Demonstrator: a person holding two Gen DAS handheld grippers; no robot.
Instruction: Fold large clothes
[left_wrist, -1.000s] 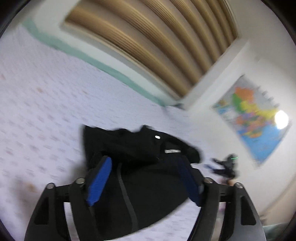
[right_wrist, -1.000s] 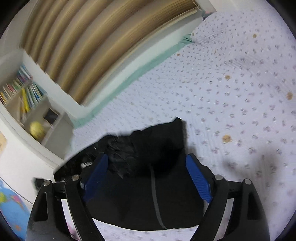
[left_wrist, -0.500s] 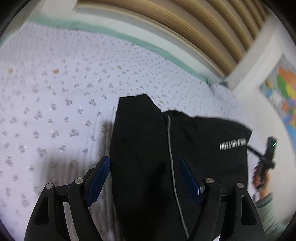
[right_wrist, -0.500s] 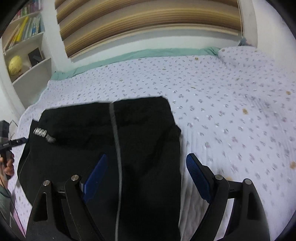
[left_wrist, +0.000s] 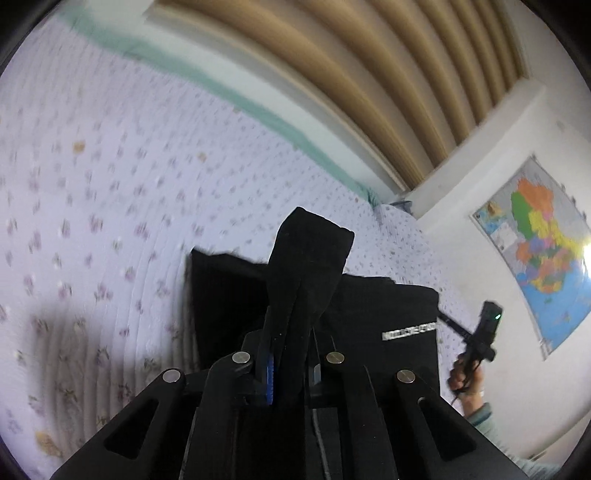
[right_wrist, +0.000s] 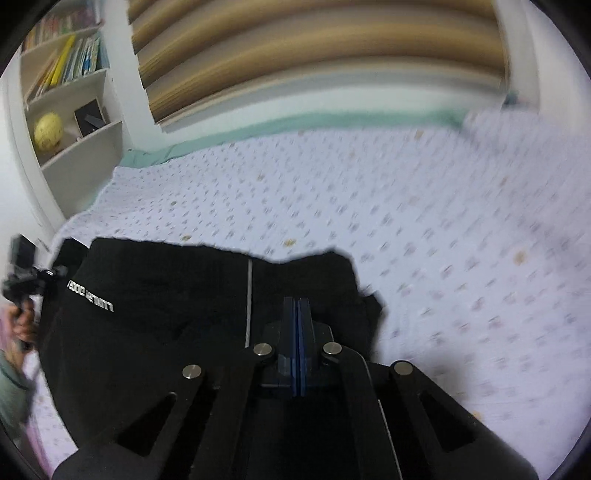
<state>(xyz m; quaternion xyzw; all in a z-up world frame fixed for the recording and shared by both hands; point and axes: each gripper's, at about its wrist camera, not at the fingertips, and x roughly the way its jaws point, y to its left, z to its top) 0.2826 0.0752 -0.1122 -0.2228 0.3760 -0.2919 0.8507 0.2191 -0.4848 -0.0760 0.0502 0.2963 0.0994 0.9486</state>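
On the bedspread (left_wrist: 110, 206), left gripper (left_wrist: 291, 354) fingers pinch the black garment (left_wrist: 310, 258); right gripper (right_wrist: 297, 325) fingers closed, seemingly empty

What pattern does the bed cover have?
Pale lilac bed cover with small scattered flowers, clearest in the right wrist view.

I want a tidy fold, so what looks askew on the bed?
The black garment lies mostly flat on the floral bedspread, but one bunched fold sticks up, pinched in the shut left gripper. The right gripper is shut too; fabric between its pads is unclear.
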